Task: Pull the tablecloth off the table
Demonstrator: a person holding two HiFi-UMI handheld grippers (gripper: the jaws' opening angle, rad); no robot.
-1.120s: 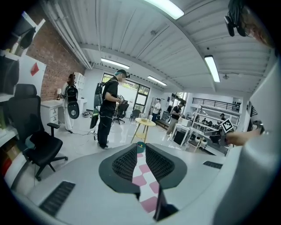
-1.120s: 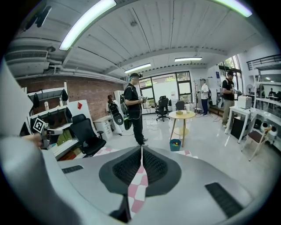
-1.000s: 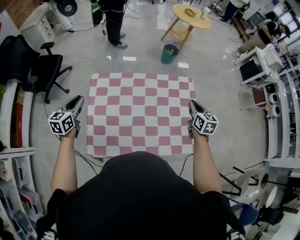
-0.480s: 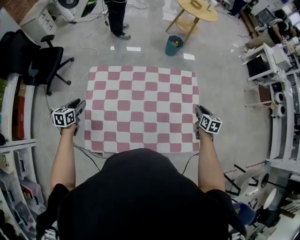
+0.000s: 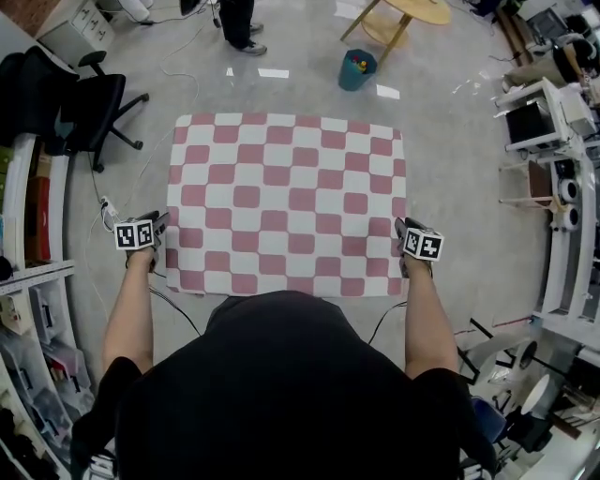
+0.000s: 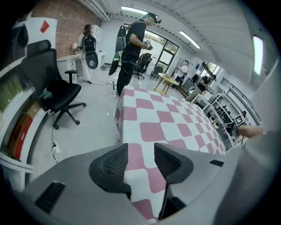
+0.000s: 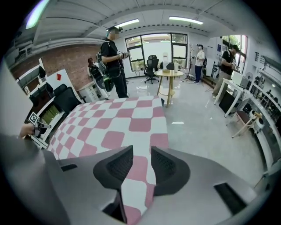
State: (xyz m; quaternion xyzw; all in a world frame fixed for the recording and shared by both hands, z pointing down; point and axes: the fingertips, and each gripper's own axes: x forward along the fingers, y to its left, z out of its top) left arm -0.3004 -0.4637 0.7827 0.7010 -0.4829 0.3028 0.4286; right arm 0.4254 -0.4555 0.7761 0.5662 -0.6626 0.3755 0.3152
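A pink-and-white checked tablecloth [image 5: 286, 202] lies spread flat over the table. My left gripper [image 5: 161, 225] is at the cloth's left edge near the near corner. In the left gripper view the cloth [image 6: 162, 118] runs between the jaws of the left gripper [image 6: 140, 150], which are opening, and the pads do not press on it. My right gripper [image 5: 403, 231] is at the right edge near the other near corner. In the right gripper view the jaws of the right gripper [image 7: 141, 151] are also opening, with the hanging cloth [image 7: 118, 123] loose between them.
A black office chair [image 5: 89, 108] stands at the far left, beside shelves [image 5: 28, 216]. A teal bin [image 5: 357, 68] and a round wooden table [image 5: 412, 9] stand beyond the cloth. A person [image 5: 239, 19] stands at the far side. Benches with equipment [image 5: 553, 141] line the right. Cables lie on the floor.
Both grippers have drawn back along the cloth's side edges, from mid-side toward the near corners. The cloth lies as flat as before.
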